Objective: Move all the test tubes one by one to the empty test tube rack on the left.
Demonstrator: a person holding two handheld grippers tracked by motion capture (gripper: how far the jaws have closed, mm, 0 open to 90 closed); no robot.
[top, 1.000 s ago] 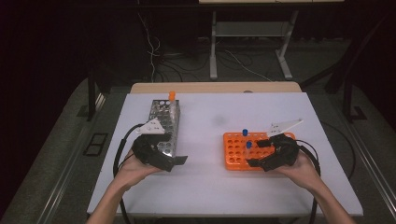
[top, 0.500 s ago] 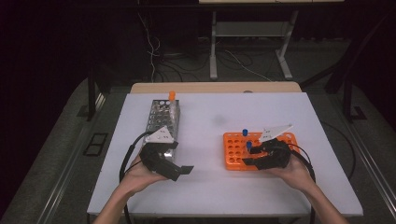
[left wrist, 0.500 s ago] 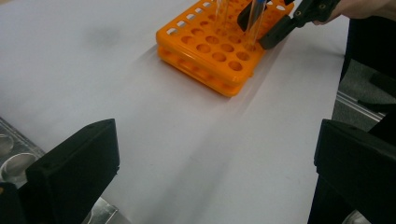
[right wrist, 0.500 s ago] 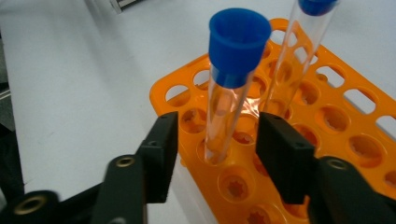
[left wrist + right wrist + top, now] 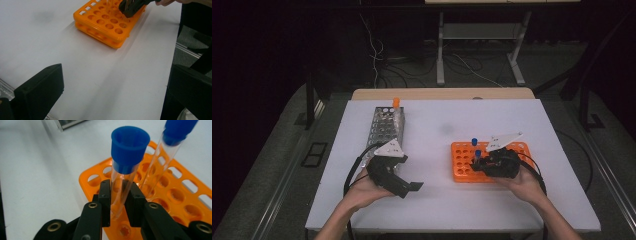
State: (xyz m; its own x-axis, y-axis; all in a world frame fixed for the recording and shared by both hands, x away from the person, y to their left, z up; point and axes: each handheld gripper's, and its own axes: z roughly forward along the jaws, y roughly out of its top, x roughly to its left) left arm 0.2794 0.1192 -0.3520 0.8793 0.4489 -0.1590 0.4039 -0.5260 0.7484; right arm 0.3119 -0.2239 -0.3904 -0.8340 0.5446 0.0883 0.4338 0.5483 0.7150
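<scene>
On the white surface (image 5: 437, 200), the right hand-held gripper (image 5: 119, 202) clamps a blue-capped tube (image 5: 125, 170) over the orange rack (image 5: 464, 167); the left hand-held gripper (image 5: 404, 187) gapes wide beside it.

The lower end of the clear blue-capped tube (image 5: 124, 173) held in the right gripper view is hidden behind the black jaws, so whether it's seated in a hole of the orange plastic tube rack (image 5: 175, 195) can't be told. The second clear blue-capped tube (image 5: 172, 140) is cut off by the top edge, and the rack by the right edge. In the left gripper view, the rack's far corner (image 5: 105, 23) is covered by the right gripper (image 5: 132, 6), itself cropped at the top. In the high view, the perforated metal rack's (image 5: 384, 125) holes are too small to check for contents.
</scene>
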